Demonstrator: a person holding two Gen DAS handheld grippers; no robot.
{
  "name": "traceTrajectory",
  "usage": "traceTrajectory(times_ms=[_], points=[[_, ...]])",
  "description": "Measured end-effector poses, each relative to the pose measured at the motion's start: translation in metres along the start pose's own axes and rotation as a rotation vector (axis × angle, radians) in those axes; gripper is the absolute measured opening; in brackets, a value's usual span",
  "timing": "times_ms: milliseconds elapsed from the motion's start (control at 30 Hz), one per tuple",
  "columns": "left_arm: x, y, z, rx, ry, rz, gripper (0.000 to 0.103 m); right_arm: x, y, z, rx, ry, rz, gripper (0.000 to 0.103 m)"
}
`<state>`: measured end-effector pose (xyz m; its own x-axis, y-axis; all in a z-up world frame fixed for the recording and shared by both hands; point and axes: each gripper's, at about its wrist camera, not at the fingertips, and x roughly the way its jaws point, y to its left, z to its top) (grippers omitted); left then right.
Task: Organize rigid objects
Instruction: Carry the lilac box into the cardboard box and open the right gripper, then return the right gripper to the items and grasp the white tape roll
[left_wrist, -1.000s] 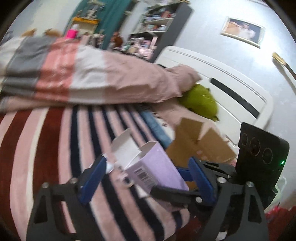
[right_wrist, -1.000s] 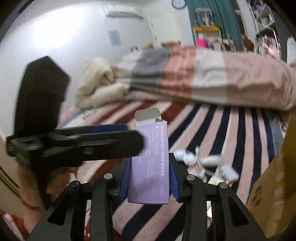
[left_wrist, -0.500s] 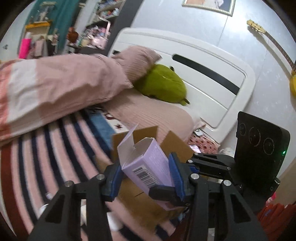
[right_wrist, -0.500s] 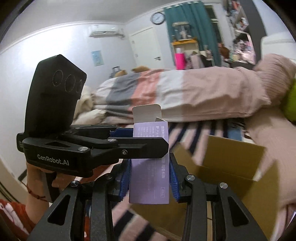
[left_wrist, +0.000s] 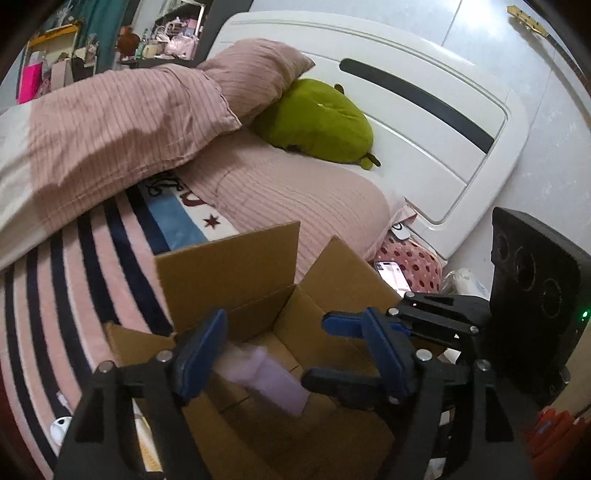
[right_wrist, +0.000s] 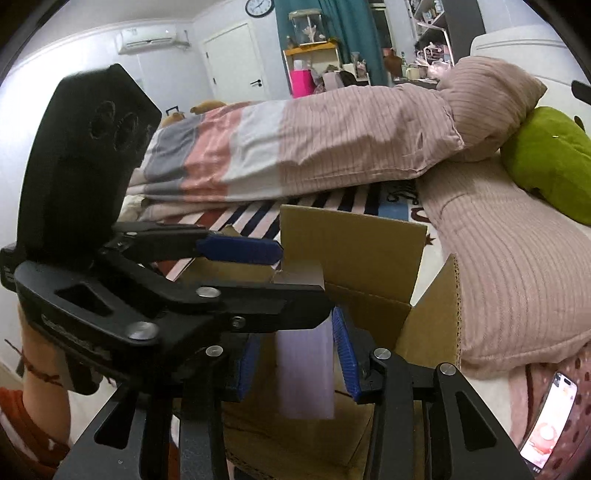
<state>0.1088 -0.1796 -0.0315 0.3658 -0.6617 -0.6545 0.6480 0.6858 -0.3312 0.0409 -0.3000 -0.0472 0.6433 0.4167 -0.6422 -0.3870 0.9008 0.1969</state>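
A lilac carton (left_wrist: 267, 376) is blurred inside the open cardboard box (left_wrist: 236, 258), below both grippers; in the right wrist view the carton (right_wrist: 304, 373) sits between my fingers with gaps on both sides. My left gripper (left_wrist: 295, 354) is open above the box. My right gripper (right_wrist: 297, 362) is open, apart from the carton, and it shows in the left wrist view (left_wrist: 369, 332) crossing from the right. The box (right_wrist: 351, 243) stands on the striped bed, flaps up.
A pink quilt (left_wrist: 110, 122), a pink pillow (left_wrist: 295, 199) and a green plush (left_wrist: 317, 118) lie behind the box. A lit phone (left_wrist: 391, 275) lies at the bed's right edge. White small items (left_wrist: 61, 426) lie left of the box.
Both grippers held the lilac carton over the box half a second ago. Both have opened and the carton has dropped into the box.
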Motion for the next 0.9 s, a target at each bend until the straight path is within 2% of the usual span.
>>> traceTrajectory(times_ms=[100,233,300,400,533,667,733,900], points=[[-0.020,0.006,-0.003,-0.006,-0.036,0.029,0.075,-0.002,0.005,0.000,-0.006,0.000,0.001,0.056],[-0.058,0.019,-0.012,-0.027,-0.101,0.066,0.078,-0.009,0.022,0.004,-0.038,-0.024,-0.006,0.068],[-0.080,0.028,-0.020,-0.037,-0.138,0.101,0.084,-0.012,0.034,0.008,-0.057,-0.040,0.010,0.083],[-0.112,0.044,-0.036,-0.065,-0.184,0.148,0.084,-0.019,0.060,0.014,-0.105,-0.093,0.027,0.100],[-0.148,0.071,-0.068,-0.120,-0.235,0.270,0.086,-0.018,0.108,0.020,-0.204,-0.127,-0.002,0.103],[-0.172,0.107,-0.108,-0.198,-0.252,0.340,0.086,-0.003,0.158,0.016,-0.300,-0.133,-0.009,0.103],[-0.178,0.123,-0.126,-0.233,-0.254,0.373,0.086,0.010,0.177,0.012,-0.331,-0.100,0.066,0.103],[-0.182,0.152,-0.169,-0.301,-0.252,0.412,0.086,0.045,0.213,-0.007,-0.382,-0.050,0.144,0.103]])
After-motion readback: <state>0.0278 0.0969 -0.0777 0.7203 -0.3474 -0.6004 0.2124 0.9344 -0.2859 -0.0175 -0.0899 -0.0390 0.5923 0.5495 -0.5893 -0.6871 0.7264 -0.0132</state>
